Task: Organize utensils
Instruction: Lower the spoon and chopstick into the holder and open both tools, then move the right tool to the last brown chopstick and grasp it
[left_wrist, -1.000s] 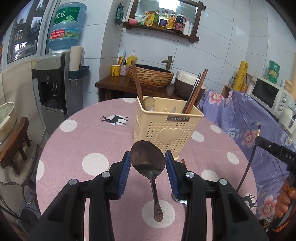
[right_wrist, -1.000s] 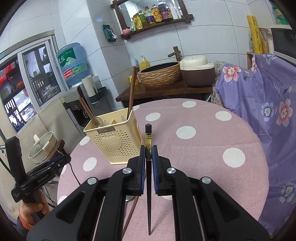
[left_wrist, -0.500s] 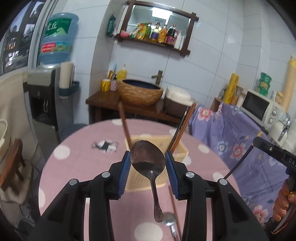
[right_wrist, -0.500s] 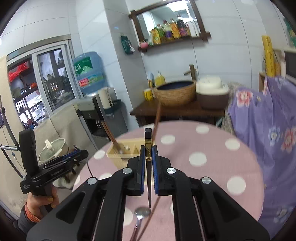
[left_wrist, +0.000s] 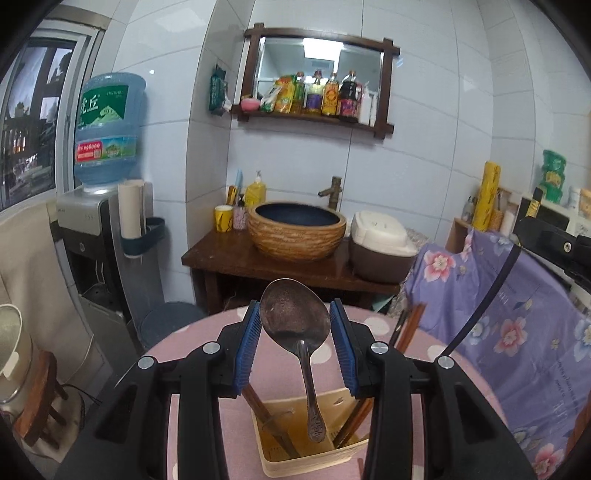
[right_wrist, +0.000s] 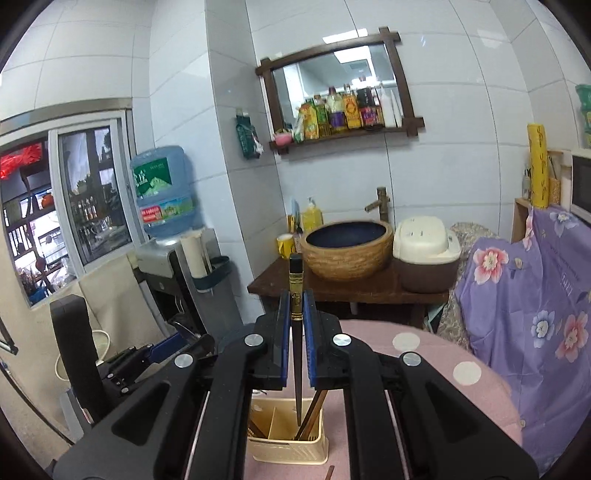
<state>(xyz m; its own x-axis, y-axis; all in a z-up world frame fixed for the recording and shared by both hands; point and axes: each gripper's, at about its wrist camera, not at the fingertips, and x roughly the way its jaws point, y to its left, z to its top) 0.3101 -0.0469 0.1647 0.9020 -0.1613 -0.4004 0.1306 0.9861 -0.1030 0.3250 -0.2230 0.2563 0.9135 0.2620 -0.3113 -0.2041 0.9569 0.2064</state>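
Left wrist view: left gripper (left_wrist: 294, 334) spread about as wide as a spoon bowl, blue pads (left_wrist: 248, 345) pressed against both edges of the bowl of a tarnished metal spoon (left_wrist: 295, 325). Spoon held bowl-up, handle hanging down, its tip directly above the open top of the cream utensil basket (left_wrist: 306, 456). Inside the basket, brown chopsticks (left_wrist: 271, 424) leaning in the left compartment, more leaning at the right wall. Basket standing on the pink polka-dot table (left_wrist: 192, 347), straight below the gripper. Right wrist view: right gripper (right_wrist: 296, 341) nearly closed, blue pads (right_wrist: 283, 339) pinching a single dark chopstick (right_wrist: 296, 332) with a gold band near its top end. Chopstick upright, blunt end up, thin tip pointing down into the right compartment of the basket (right_wrist: 286, 439), beside brown chopsticks (right_wrist: 312, 413) already leaning there. Cannot tell whether the tip touches the basket. Left gripper's black body (right_wrist: 122, 362) visible to the left of the basket.
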